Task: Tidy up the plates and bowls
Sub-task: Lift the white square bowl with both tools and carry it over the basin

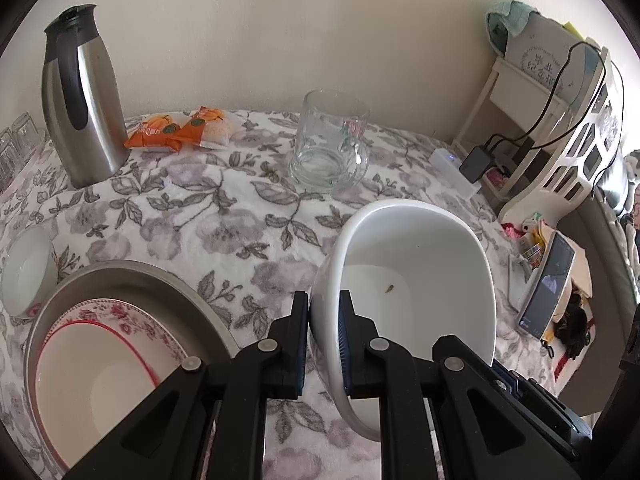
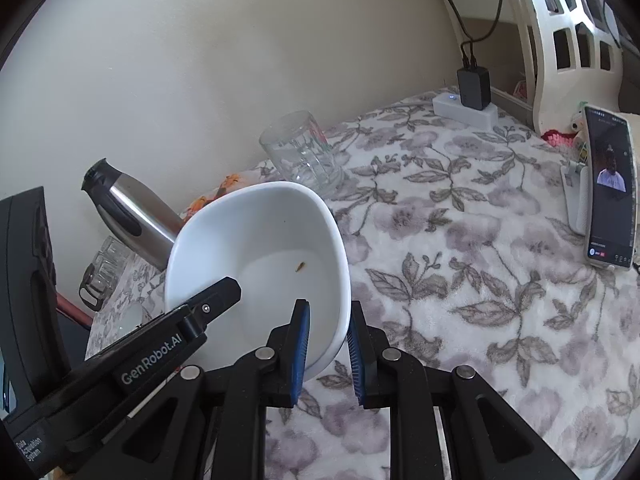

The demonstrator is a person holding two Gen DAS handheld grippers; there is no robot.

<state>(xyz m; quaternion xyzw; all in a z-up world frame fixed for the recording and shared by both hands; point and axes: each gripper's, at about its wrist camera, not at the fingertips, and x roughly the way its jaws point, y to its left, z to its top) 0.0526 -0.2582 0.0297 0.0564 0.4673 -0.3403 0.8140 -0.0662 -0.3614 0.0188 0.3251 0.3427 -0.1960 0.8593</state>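
Note:
A white bowl is held tilted above the floral tablecloth, with a small brown crumb inside. My left gripper is shut on its left rim. My right gripper is shut on its right rim; the bowl also shows in the right wrist view. The left gripper's finger reaches into that view. At lower left a red-patterned plate with a red-rimmed bowl in it lies in a metal pan. A small white bowl stands at far left.
A steel thermos jug, orange snack packets and a glass mug stand at the back. Glass cups are at far left. A power strip with charger and a propped phone are at the right edge.

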